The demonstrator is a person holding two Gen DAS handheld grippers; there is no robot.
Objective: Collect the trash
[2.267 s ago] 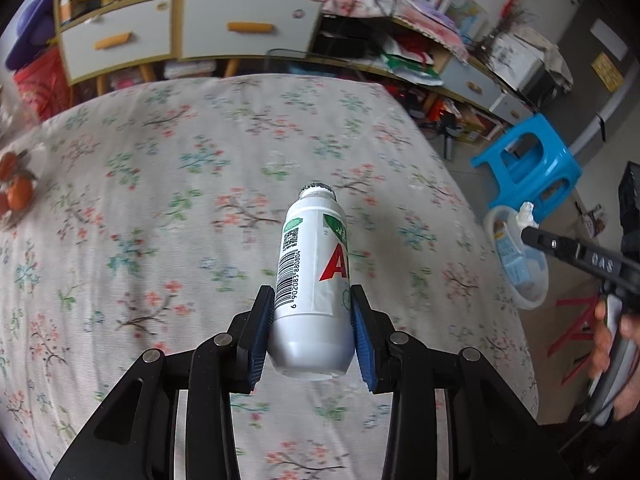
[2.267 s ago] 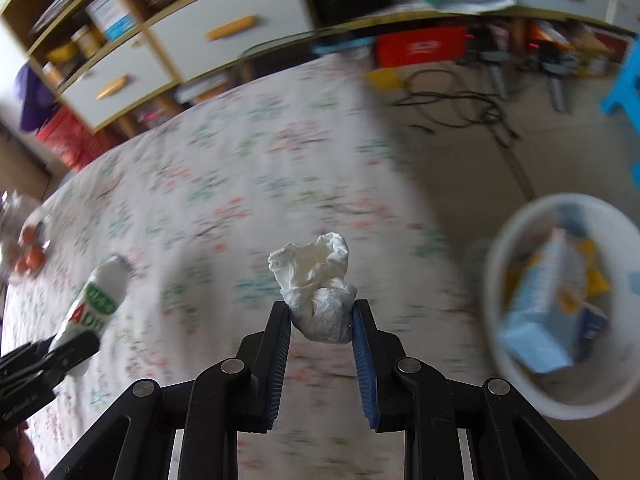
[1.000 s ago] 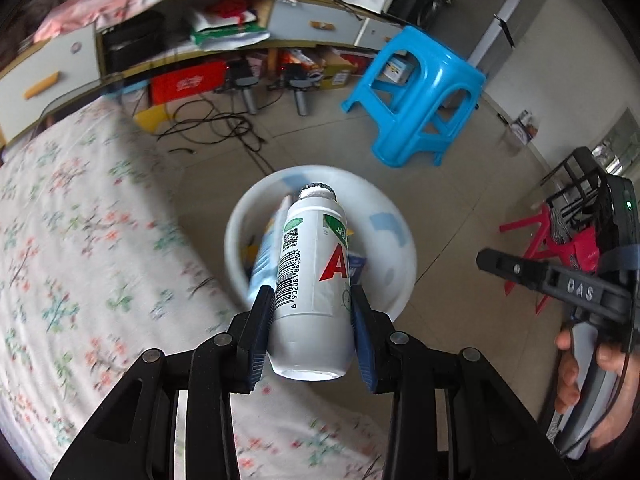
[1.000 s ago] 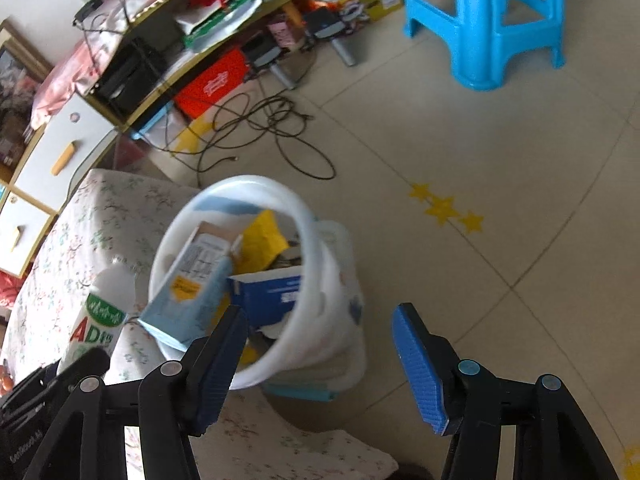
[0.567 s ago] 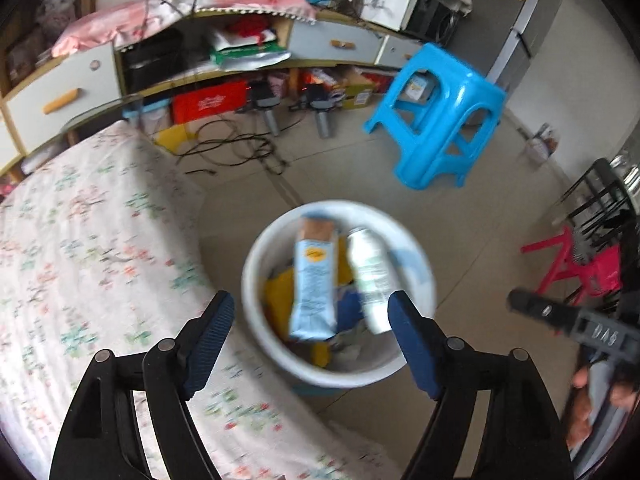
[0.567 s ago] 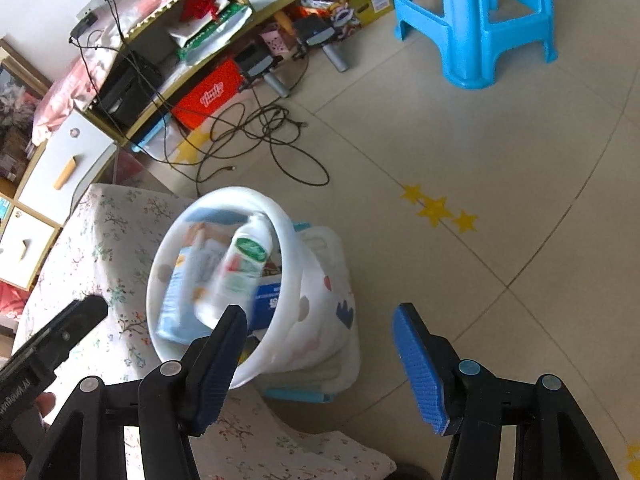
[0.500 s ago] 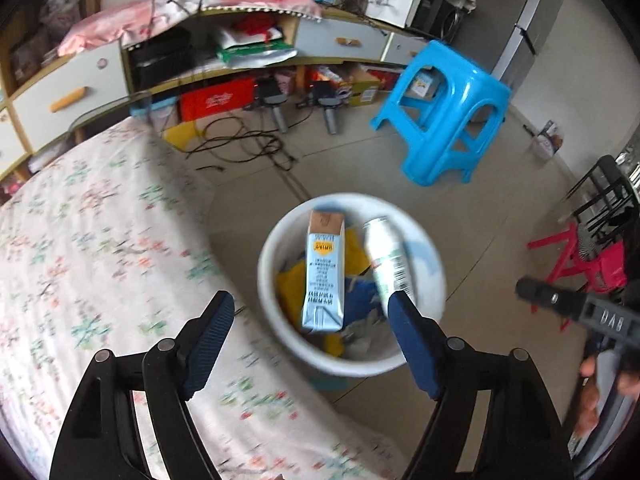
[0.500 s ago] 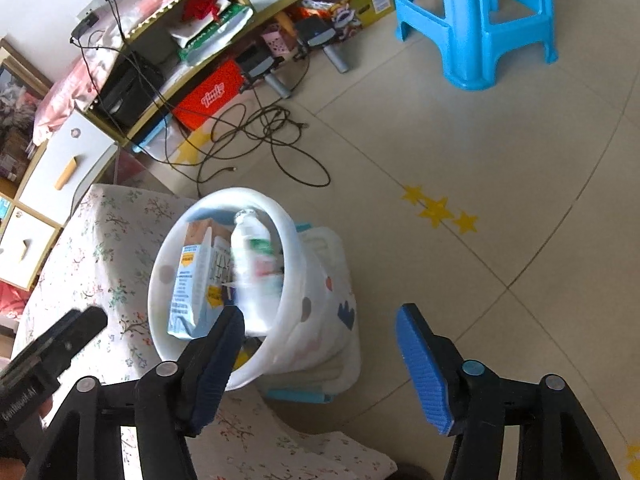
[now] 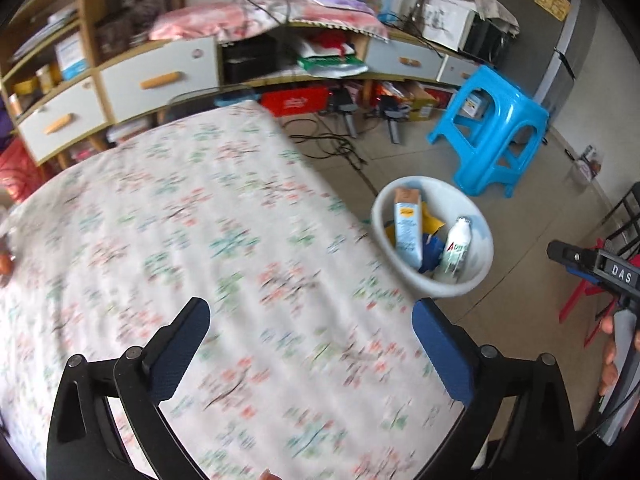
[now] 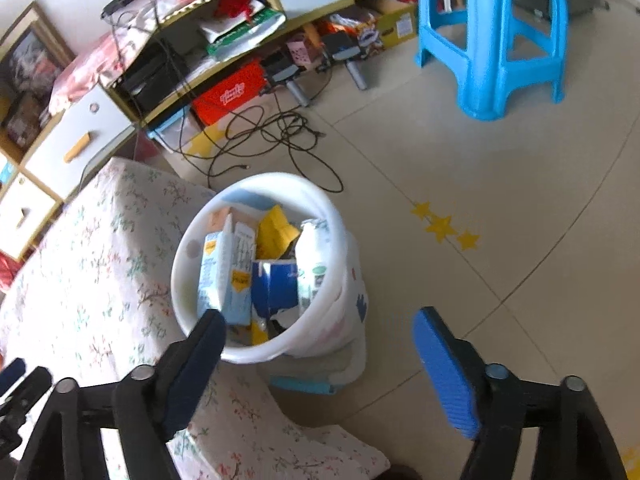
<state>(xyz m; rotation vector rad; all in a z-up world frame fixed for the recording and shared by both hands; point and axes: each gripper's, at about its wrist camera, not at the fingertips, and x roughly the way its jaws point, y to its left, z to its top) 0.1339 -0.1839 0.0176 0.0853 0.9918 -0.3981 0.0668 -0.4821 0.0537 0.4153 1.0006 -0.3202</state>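
Both hand-held grippers, left [image 9: 306, 322] and right [image 10: 316, 334], spread and empty; trash sits in bin [image 10: 338, 240] on floor beside desk [image 9: 180, 220]: bottle [image 9: 454, 254] light, smooth, likely slippery, best pinched mid-body; carton [image 9: 408, 226] crushable.

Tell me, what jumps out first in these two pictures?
Most striking is the white trash bin on the floor beside the flowered table, stuffed with a light blue carton and a white bottle. Behind it stands a bright blue stool. In the foreground of each view, a hand-held gripper spreads its blue-padded fingers wide with nothing between them: the left hand-held gripper over the table, the right hand-held gripper near the bin.
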